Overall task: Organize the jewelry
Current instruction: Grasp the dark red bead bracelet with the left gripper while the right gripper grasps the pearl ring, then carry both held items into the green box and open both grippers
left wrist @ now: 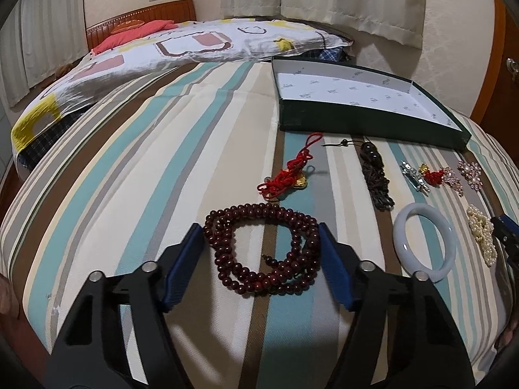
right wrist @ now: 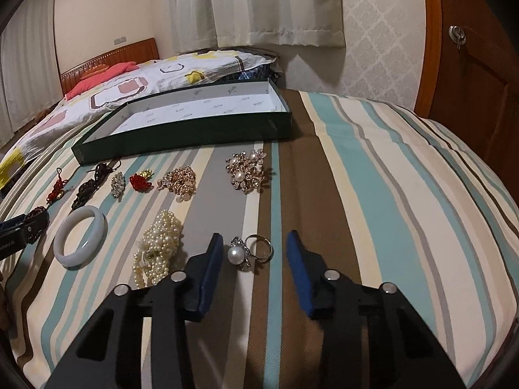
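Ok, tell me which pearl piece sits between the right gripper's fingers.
The silver ring with a single large pearl lies between the open right gripper fingers. The cream pearl strand pile lies outside its left finger; the gold pearl brooch sits farther off.

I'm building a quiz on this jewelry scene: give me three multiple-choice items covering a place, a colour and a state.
1. What lies between the left gripper's jaws?
A dark red bead necklace
B white bangle
C pearl ring

2. What colour is the open cardboard box's outside?
A red
B dark green
C yellow

3. The right gripper is
A shut on the silver pearl ring
B open around the ring
C inside the box

Answers: A, beads sit between the blue jaws; B, its walls are green; B, the jaws stand apart, the ring untouched.
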